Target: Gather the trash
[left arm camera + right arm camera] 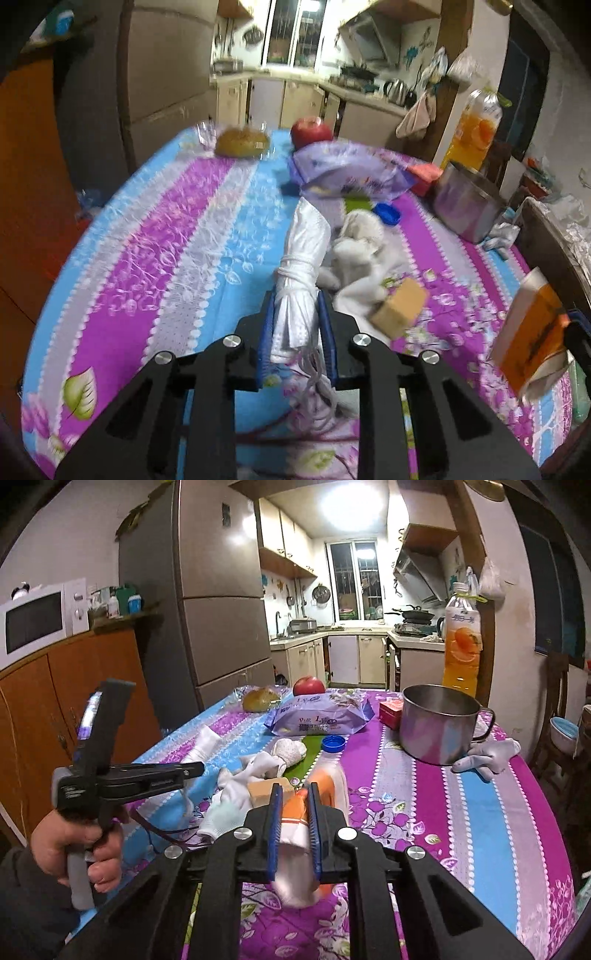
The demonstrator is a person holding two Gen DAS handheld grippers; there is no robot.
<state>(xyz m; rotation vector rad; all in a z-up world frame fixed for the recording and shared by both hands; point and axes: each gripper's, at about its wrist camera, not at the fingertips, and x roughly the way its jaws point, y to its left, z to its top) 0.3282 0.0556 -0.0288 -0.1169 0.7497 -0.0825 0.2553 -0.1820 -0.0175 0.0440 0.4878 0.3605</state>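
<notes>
My left gripper [295, 297] is shut on a rolled white bundle [304, 243] wound round with white string, held just above the tablecloth. In the right wrist view that left gripper [195, 766] sits at the left in a person's hand [74, 845], with the white bundle [205, 740] sticking out past its tips. My right gripper [294, 790] is shut on a flat orange-and-white packet [295, 819], lifted off the table. From the left wrist the same packet [532, 332] hangs at the far right.
On the flowered tablecloth [480, 812] lie white gloves [236, 797], a tan block [400, 306], a blue cap [333, 743], a purple bag [321, 716], an apple [308, 686], wrapped bread [260, 698], a steel pot [436, 723], a juice bottle [461, 642] and a grey glove [487, 757].
</notes>
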